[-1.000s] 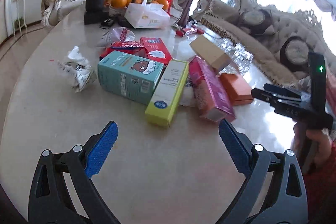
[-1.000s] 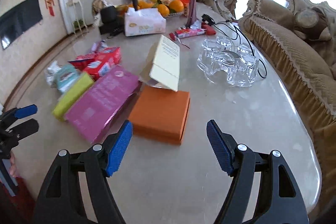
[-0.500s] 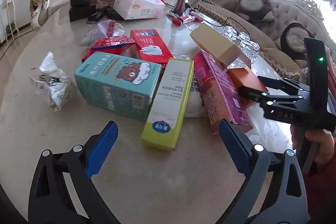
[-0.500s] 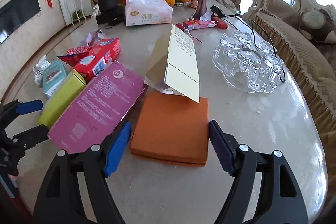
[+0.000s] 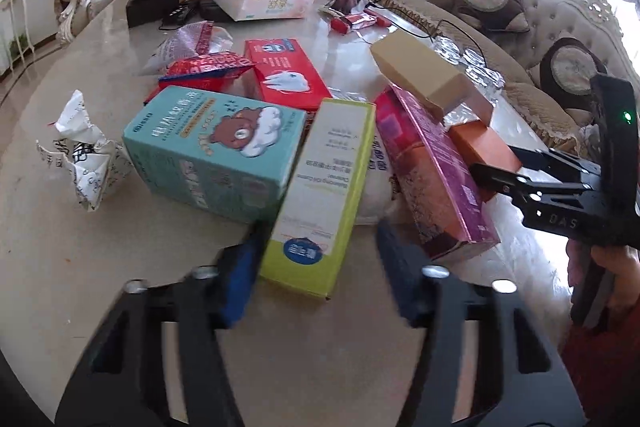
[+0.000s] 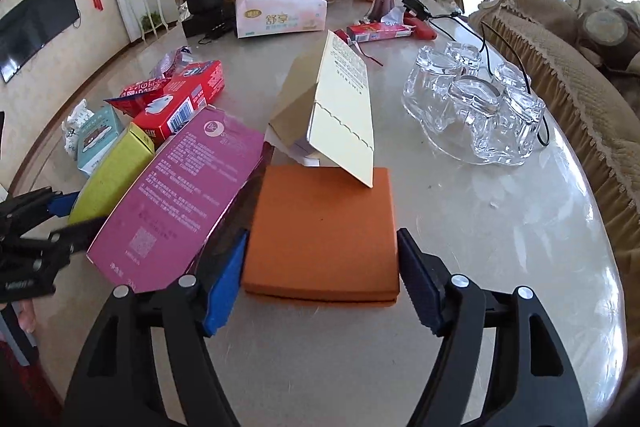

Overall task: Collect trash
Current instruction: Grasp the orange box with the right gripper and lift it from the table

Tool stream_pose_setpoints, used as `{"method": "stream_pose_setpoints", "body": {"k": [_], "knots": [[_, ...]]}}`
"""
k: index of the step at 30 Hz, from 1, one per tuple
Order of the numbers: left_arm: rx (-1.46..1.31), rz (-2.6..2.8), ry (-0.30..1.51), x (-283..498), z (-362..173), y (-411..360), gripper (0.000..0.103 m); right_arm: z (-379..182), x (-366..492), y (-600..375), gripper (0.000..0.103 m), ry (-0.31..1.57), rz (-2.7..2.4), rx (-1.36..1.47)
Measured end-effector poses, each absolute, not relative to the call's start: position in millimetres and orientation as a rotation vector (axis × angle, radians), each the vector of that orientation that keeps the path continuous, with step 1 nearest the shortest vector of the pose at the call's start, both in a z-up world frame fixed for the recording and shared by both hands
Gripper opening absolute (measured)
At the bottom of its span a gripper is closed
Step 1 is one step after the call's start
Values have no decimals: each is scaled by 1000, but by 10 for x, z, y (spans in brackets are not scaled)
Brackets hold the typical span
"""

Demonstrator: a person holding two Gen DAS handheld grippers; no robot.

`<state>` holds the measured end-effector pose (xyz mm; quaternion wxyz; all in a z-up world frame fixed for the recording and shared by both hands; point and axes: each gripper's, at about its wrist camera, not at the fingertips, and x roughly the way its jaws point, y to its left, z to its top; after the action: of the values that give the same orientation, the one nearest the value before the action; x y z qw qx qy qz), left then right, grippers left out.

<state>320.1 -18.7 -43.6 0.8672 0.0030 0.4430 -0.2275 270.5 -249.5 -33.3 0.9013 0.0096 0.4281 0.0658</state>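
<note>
A heap of empty packaging lies in the middle of the pale marble counter (image 6: 500, 227). A long yellow-green box (image 5: 328, 195) lies with its near end toward the left gripper (image 5: 316, 267); a teal box with a bear print (image 5: 216, 151) leans against its left side and a pink box (image 5: 432, 167) lies to its right. A flat orange box (image 6: 324, 231) lies next to the pink one, with a tilted beige carton (image 6: 340, 107) resting its lower corner on the orange box's far edge. Crumpled printed paper (image 5: 84, 155) lies apart to the left of the heap.

The left gripper's jaws have just been closing and are blurred; the yellow-green box's near end sits between them, the left pad about at its side, the right pad with a gap showing. The right gripper (image 6: 320, 283) has its jaws at a middling width, closing a little, straddling the orange box's near end, the pads just beside its two sides; contact cannot be told.

Both grippers slant down toward the counter. A hand (image 5: 600, 267) grips the right gripper's handle.
</note>
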Motion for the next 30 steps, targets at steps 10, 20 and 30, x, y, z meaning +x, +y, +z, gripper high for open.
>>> {"method": "stream_pose_setpoints", "body": {"k": [10,20,30], "knots": [[31,-457,855,2746,-341,-141,31,-256,2303,-2703,67,831,188,123],[26,-482,770,1837,-53,-47,17,-30,1585,-2796,67,754,301,224],[132,-389,692,1538,48,-118,11,141,1045,-2785,67,701,300,201]]}}
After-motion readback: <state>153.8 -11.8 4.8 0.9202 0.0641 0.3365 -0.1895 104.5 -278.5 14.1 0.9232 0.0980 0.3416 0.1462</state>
